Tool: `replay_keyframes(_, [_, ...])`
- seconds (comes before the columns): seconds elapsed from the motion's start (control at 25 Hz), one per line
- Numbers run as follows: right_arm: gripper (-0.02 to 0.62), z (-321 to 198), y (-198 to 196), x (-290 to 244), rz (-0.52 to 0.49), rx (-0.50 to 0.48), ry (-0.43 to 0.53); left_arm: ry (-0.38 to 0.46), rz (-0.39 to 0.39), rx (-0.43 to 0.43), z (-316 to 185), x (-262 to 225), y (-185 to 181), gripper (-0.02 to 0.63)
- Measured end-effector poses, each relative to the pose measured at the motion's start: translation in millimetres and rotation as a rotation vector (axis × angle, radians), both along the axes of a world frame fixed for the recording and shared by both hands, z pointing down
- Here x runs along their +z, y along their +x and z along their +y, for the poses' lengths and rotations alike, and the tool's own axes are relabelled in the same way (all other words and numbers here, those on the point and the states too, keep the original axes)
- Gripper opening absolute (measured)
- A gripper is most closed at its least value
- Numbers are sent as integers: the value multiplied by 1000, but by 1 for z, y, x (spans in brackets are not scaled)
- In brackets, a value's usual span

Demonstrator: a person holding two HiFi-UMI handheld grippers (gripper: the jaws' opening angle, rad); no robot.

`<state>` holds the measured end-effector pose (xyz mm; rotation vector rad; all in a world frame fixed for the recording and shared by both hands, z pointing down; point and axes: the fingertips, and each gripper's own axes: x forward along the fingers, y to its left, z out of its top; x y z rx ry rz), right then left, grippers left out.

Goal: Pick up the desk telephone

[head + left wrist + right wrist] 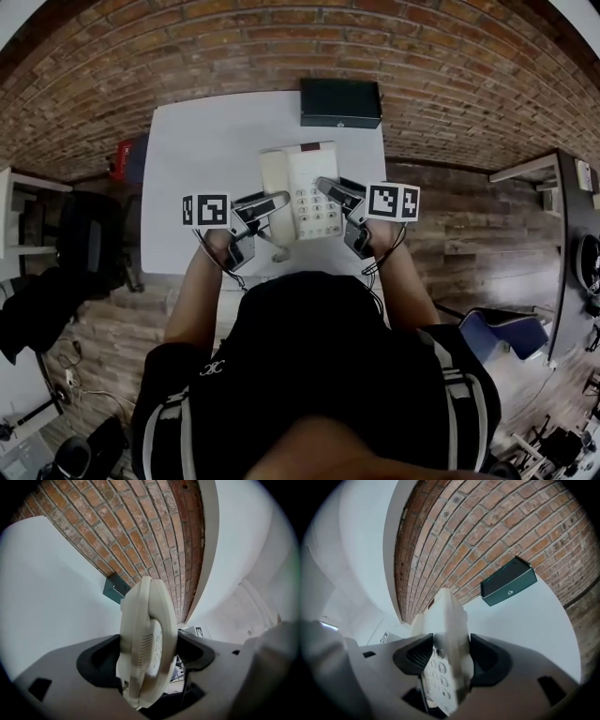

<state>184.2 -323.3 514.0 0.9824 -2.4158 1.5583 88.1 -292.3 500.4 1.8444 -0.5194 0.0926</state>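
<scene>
Item: one white rectangular table [197, 187] in front of me, its far edge at the brick wall [450, 56].

On it:
- One dark green box [340, 103], at the far edge near the right corner.
- One cream desk telephone [302, 192], handset along its left side, well apart from the box. I cannot tell whether it rests on the top or is raised off it.

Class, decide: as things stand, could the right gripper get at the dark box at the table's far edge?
Probably not yet: the right gripper is shut on the desk telephone, which lies between it and the dark box.
</scene>
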Motion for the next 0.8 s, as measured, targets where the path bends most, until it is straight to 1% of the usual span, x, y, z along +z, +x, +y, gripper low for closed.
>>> replay_keyframes(0.12, [225,3,-4,0,-12,-16,-9,6,-10,9,2,-2,-3,362])
replay_keyframes(0.36, [225,3,-5,1,13,-34,-7,-6,11,3,4,2,-4,362])
replay_keyframes(0.8, [224,-2,-14,5,19,-54,-20,-13,12,2,1,7,-12,362])
